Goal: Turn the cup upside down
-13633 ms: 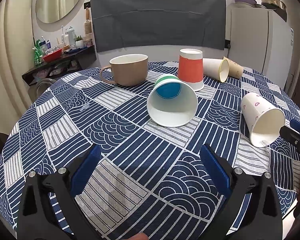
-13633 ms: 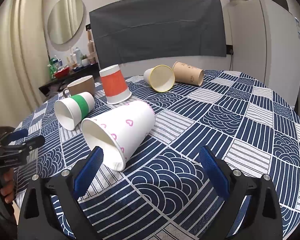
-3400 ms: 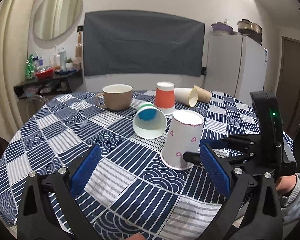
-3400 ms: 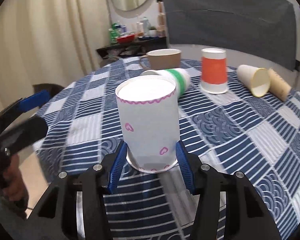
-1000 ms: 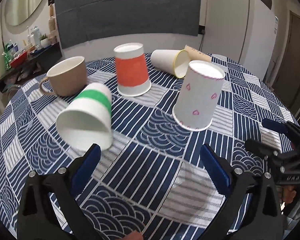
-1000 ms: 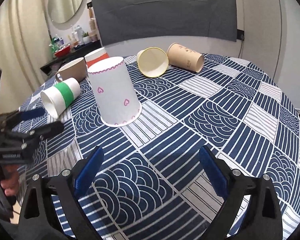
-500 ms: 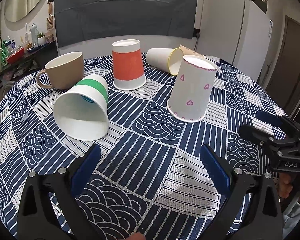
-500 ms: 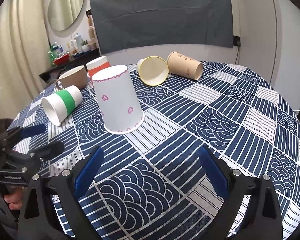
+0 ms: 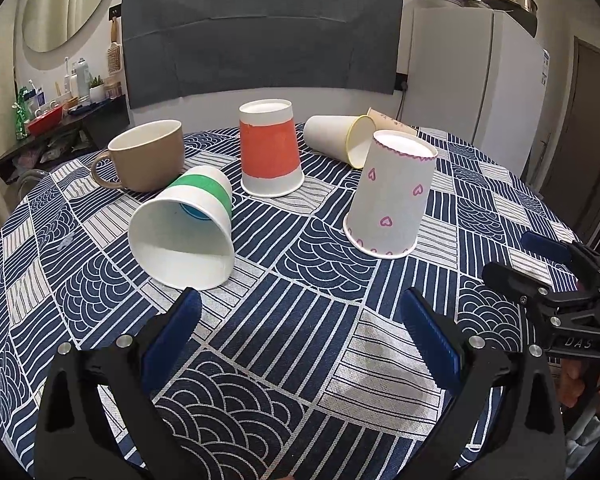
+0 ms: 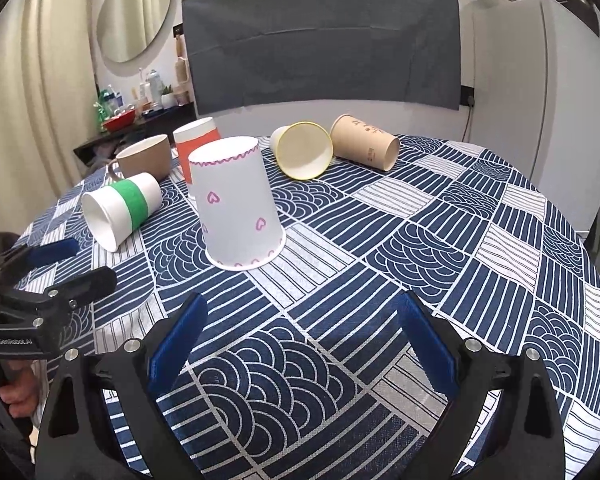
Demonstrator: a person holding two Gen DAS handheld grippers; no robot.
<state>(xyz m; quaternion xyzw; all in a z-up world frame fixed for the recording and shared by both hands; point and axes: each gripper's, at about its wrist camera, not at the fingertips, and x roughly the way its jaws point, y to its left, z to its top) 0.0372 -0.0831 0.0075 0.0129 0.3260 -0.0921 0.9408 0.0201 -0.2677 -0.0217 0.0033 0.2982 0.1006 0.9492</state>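
Observation:
The white paper cup with pink hearts [image 9: 390,196] stands upside down on the patterned tablecloth; it also shows in the right wrist view [image 10: 238,204]. A white cup with a green band [image 9: 184,228] lies on its side, mouth toward my left gripper; it also shows in the right wrist view [image 10: 120,208]. My left gripper [image 9: 300,332] is open and empty, just in front of the green-band cup. My right gripper [image 10: 300,332] is open and empty, short of the heart cup. Each gripper shows in the other's view, the right [image 9: 540,264] and the left [image 10: 56,264].
An orange cup [image 9: 270,152] stands upside down behind. A yellow-rimmed cup [image 10: 302,156] and a brown paper cup [image 10: 364,148] lie on their sides. A tan mug [image 9: 148,160] stands upright at the back left. A fridge [image 9: 476,80] stands beyond the round table.
The right gripper let go of the heart cup, now standing upside down, and drew back open. The left gripper has come lower and closer to the green-band cup's mouth.

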